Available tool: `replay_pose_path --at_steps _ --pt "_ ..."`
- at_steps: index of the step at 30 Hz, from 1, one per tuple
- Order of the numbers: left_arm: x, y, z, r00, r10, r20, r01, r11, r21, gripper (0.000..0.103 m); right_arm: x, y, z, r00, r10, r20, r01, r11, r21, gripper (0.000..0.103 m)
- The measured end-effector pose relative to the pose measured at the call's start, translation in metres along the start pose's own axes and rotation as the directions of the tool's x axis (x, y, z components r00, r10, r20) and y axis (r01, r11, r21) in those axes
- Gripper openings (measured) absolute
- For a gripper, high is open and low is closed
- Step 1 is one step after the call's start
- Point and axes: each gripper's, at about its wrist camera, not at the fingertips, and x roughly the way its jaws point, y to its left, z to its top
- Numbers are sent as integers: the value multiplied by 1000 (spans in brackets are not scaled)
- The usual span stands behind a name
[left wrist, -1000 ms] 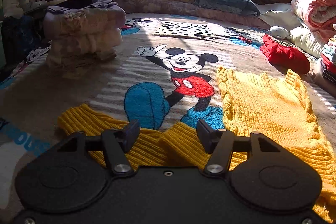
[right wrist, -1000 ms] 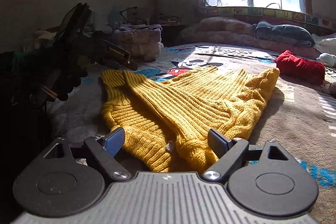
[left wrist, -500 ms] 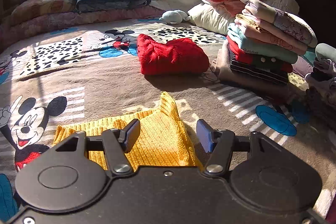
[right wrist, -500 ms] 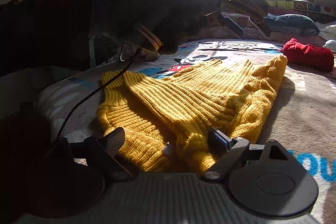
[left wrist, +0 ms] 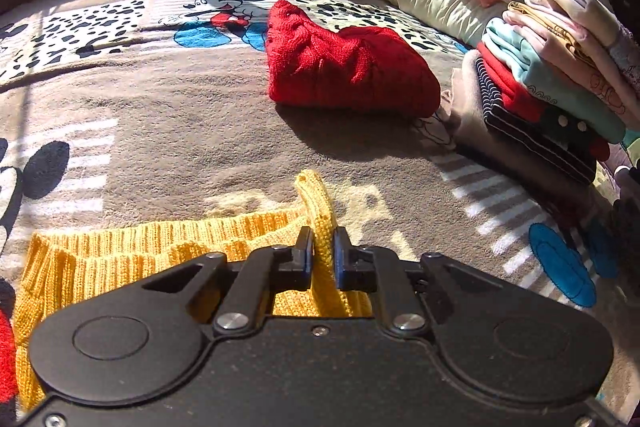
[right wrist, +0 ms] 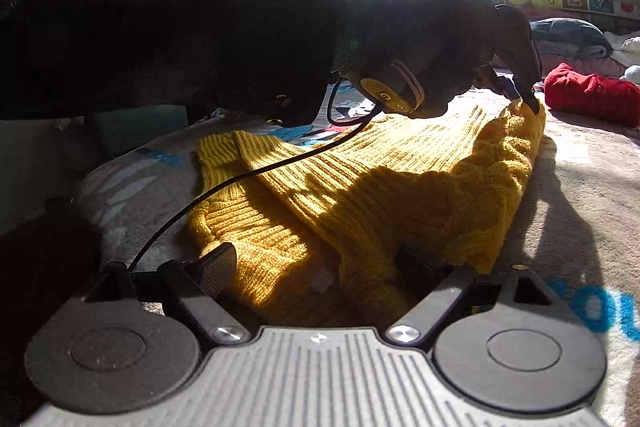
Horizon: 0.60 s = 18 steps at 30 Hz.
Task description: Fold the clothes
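Yellow sweater (right wrist: 360, 187) lies spread on the bed (left wrist: 200, 131), its far corner clamped in the left claw (left wrist: 322, 253), the right claw (right wrist: 316, 271) apart at the near hem; lift both corners evenly.

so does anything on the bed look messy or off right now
Only the yellow sweater: it lies bunched and partly doubled over, one corner pinched up in the left gripper. The red sweater and the clothes stack look folded. Nothing looks spilled or damaged.
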Motion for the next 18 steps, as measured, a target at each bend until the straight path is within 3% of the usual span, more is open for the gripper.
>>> replay_pose_path --at_steps 10,12,13,14,16,18 --pt "-9 38 2 987 -134 85 149 965 -216 7 -2 -5 1 1000 22 -2 -22 999 24 88" --pt "-9 35 5 985 -152 81 166 962 -217 20 -1 -6 1 1000 24 -1 -24 999 27 88" --pt "-7 30 8 986 -150 68 161 966 -201 35 0 -6 1 1000 25 -1 -25 999 28 88" --pt "-6 26 9 989 -141 52 148 972 -183 41 1 -6 2 1000 25 -2 -25 999 28 88" --pt "4 19 9 996 -84 -7 82 987 -137 41 1 -5 2 1000 24 -3 -24 999 27 88" --pt "13 21 5 996 -75 -43 67 986 -151 40 2 -5 3 1000 25 -4 -25 999 28 88"
